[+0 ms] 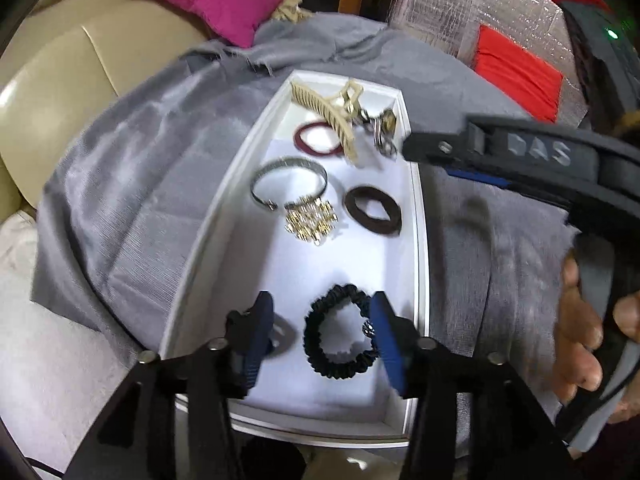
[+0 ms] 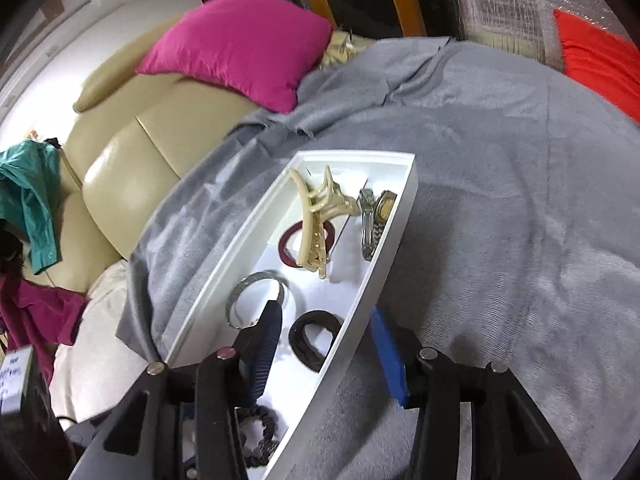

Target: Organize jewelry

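A white tray [image 1: 224, 216] lies on a grey cloth. It holds a cream claw clip [image 1: 328, 116], a maroon hair tie [image 1: 316, 138], a watch [image 1: 384, 130], a silver bangle [image 1: 288, 182], a gold beaded piece [image 1: 312, 222], a brown hair tie [image 1: 374, 210] and a black scrunchie [image 1: 340, 330]. My left gripper [image 1: 322, 330] is open, its fingers on either side of the scrunchie. My right gripper [image 2: 326, 344] is open above the tray's right wall [image 2: 376, 276], near the brown hair tie [image 2: 314, 338]. The claw clip [image 2: 316, 220], watch [image 2: 374, 220] and bangle [image 2: 256, 292] show there too.
The grey cloth [image 2: 500, 200] covers a beige sofa [image 2: 132, 152]. A pink cushion [image 2: 244, 46] lies behind the tray, a red one [image 2: 600, 60] at far right. Clothes [image 2: 30, 196] hang at the left. The right gripper's body [image 1: 540, 160] crosses the left wrist view.
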Available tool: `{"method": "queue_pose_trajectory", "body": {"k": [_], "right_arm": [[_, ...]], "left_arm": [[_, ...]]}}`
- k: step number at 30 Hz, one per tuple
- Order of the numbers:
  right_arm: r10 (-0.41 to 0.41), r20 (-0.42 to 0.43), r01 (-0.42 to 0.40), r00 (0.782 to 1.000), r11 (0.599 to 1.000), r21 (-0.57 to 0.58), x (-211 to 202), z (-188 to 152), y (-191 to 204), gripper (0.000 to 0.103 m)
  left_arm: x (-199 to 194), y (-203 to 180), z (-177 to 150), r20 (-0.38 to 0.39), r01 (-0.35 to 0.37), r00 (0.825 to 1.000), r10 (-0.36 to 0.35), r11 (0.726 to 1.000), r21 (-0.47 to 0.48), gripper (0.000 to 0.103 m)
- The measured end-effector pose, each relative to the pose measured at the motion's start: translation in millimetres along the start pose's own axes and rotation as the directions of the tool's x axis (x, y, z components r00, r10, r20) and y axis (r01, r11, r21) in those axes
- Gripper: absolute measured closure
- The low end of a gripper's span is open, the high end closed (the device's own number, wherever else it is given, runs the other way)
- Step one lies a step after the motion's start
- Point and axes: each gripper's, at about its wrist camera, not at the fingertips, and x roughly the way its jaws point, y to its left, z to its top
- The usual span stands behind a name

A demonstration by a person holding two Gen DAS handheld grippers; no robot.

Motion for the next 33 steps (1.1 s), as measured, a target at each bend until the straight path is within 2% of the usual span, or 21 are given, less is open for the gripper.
{"method": "queue_pose_trajectory", "body": {"k": [2, 4, 6, 9, 11, 13, 18, 24, 28, 33], "right_arm": [[-0.007, 0.023, 0.007, 1.0, 1.0, -0.01, -17, -6, 2, 0.052], [-0.025, 0.053, 0.027, 0.998, 0.999, -0.032, -37, -14, 6, 0.052], [-0.05, 0.085, 0.055, 0.995, 0.997, -0.058, -61, -23, 10, 0.052], [-0.067, 0.145, 0.078, 0.987, 0.994, -0.075, -102, -37, 19, 0.052], [-0.064, 0.178, 0.075, 0.982, 0.995, -0.061, -126, -45, 24, 0.052], [-0.045, 0.21, 0.057, 0.977, 0.997, -0.05, -153, -56, 35, 0.051], [-0.062, 0.283, 0.076, 0.957, 0.996, -0.037, -204, -83, 65, 0.04], [-0.084, 0.321, 0.106, 0.943, 0.993, -0.05, -240, -105, 100, 0.039], [-0.1, 0.347, 0.129, 0.933, 0.99, -0.062, -253, -116, 119, 0.039], [-0.102, 0.361, 0.138, 0.927, 0.988, -0.073, -264, -125, 132, 0.037]], "left_arm": [[-14, -1, 0, 0.056, -0.027, 0.998, 0.027, 1.0, 0.012, 0.04], [-32, -1, 0, 0.129, -0.092, 0.988, 0.089, 0.996, 0.018, 0.033], [-57, -1, -2, 0.199, -0.128, 0.972, 0.122, 0.992, 0.018, 0.023], [-95, -2, -7, 0.289, -0.182, 0.942, 0.174, 0.983, 0.001, 0.013], [-121, -2, -10, 0.321, -0.204, 0.926, 0.198, 0.979, -0.014, 0.011], [-144, -1, -11, 0.338, -0.216, 0.918, 0.208, 0.976, -0.013, 0.011], [-195, 11, -19, 0.373, -0.259, 0.892, 0.256, 0.965, -0.042, 0.007], [-244, 24, -33, 0.445, -0.269, 0.849, 0.286, 0.958, -0.101, 0.003], [-260, 27, -41, 0.459, -0.273, 0.839, 0.292, 0.956, -0.108, 0.002], [-271, 28, -47, 0.451, -0.263, 0.846, 0.285, 0.958, -0.112, 0.002]]}}
